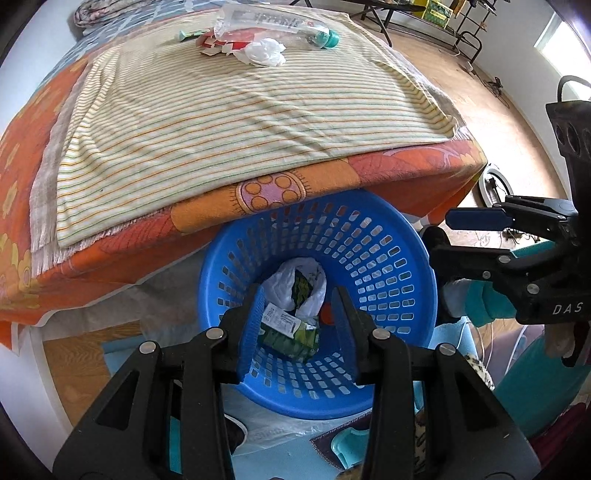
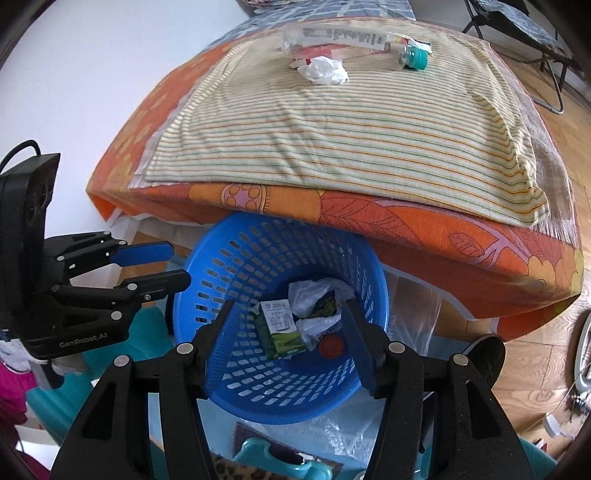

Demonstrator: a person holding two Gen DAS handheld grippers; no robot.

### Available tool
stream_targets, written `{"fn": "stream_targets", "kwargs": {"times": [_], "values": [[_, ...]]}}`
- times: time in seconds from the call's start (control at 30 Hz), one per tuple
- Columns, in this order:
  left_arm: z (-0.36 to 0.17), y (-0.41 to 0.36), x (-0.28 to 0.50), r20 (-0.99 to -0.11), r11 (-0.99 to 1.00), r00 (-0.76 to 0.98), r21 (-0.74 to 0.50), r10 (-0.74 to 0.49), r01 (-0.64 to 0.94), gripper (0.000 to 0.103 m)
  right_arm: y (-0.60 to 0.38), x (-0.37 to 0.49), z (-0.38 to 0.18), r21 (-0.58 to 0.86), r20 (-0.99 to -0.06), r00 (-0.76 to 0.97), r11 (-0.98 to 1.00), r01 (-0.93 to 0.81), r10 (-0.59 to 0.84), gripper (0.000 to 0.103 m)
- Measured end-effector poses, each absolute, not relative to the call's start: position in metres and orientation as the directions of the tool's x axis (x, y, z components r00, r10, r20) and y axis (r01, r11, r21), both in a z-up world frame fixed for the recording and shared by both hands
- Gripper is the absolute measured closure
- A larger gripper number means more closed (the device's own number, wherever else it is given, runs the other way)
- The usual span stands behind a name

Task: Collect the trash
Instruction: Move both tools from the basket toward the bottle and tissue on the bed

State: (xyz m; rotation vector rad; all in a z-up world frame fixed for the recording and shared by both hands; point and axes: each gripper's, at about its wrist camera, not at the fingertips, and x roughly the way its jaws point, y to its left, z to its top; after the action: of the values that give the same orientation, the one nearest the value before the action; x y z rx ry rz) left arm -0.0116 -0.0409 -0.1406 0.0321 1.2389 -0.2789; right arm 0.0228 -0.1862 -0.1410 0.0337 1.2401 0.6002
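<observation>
A blue perforated basket stands on the floor by the bed's near edge. Inside it lie a green juice carton, a white plastic bag and a small red lid. My left gripper is open and empty over the basket. My right gripper is open and empty over it too. On the striped cloth at the far end lie a clear plastic bottle, a crumpled white tissue and red-white paper scraps.
The striped cloth covers an orange flowered bedspread. Teal items and clear plastic lie on the floor near the basket. Wooden floor and black chair legs are to the right.
</observation>
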Motion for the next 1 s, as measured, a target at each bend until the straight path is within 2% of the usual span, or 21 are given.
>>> {"fn": "stream_targets", "kwargs": {"times": [0.03, 0.1, 0.43, 0.57, 0.77, 1.0], "values": [[-0.141, -0.04, -0.011, -0.936, 0.966, 0.296, -0.128, -0.193, 0.223, 0.064, -0.187, 0.023, -0.141, 0.342, -0.874, 0.193, 0.846, -0.409, 0.447, 0.047], [-0.14, -0.039, -0.01, -0.934, 0.967, 0.3, -0.132, -0.195, 0.217, 0.053, -0.187, 0.023, -0.14, 0.344, -0.873, 0.194, 0.846, -0.408, 0.448, 0.047], [-0.131, -0.032, -0.003, -0.924, 0.971, 0.32, -0.158, -0.21, 0.18, 0.052, -0.191, 0.027, -0.139, 0.372, -0.865, 0.193, 0.849, -0.375, 0.464, 0.047], [-0.126, -0.029, 0.003, -0.918, 0.972, 0.336, -0.163, -0.212, 0.166, 0.044, -0.196, 0.032, -0.135, 0.39, -0.856, 0.2, 0.85, -0.354, 0.476, 0.046], [-0.116, -0.025, 0.018, -0.907, 0.974, 0.362, -0.176, -0.218, 0.146, 0.044, -0.201, 0.043, -0.127, 0.417, -0.841, 0.217, 0.849, -0.324, 0.496, 0.041], [-0.098, -0.024, 0.039, -0.887, 0.973, 0.401, -0.19, -0.228, 0.134, 0.044, -0.209, 0.061, -0.114, 0.47, -0.81, 0.241, 0.838, -0.276, 0.534, 0.041]]}}
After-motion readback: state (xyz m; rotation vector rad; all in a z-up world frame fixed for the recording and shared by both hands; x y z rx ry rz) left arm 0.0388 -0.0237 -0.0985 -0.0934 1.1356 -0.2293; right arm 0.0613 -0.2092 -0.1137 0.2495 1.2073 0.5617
